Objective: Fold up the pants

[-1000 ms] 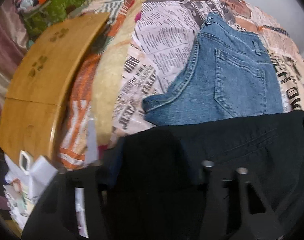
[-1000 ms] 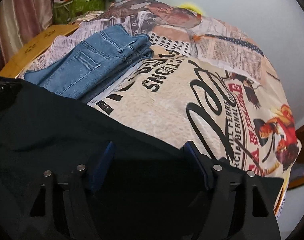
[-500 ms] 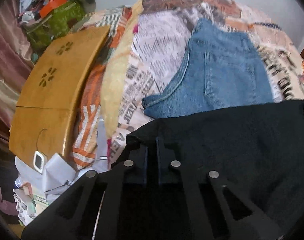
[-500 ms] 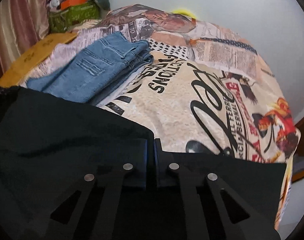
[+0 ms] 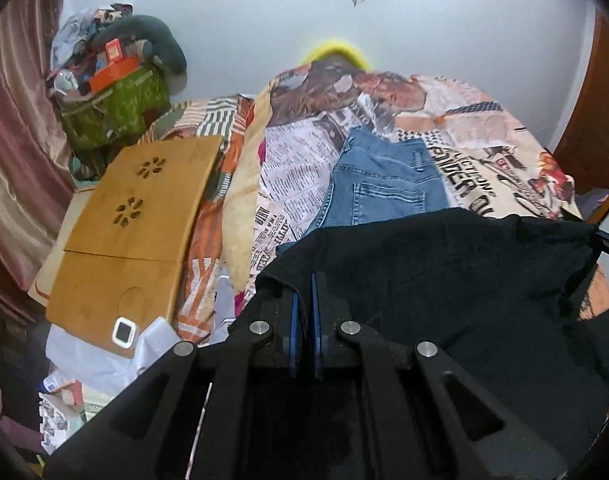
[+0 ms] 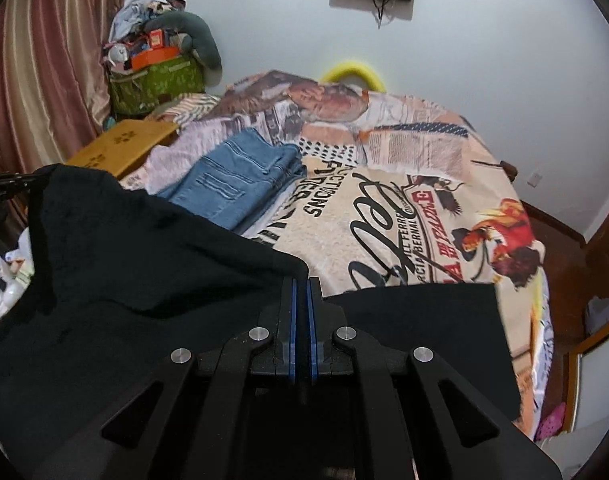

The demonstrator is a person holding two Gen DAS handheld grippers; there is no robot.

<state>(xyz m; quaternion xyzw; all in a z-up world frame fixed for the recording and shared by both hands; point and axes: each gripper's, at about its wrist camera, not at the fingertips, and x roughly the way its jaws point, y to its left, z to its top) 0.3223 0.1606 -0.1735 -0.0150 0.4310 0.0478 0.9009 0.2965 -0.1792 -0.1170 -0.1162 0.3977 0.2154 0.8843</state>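
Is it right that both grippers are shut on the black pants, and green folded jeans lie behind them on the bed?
Not quite: the folded jeans are blue, as the right wrist view shows. The rest holds: the left gripper and the right gripper are shut on the black pants.

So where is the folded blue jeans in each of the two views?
Left wrist: blue jeans lie at centre, just above the black pants.
Right wrist: blue jeans lie left of centre, behind the black pants.
Shared landmark: wooden lap table.
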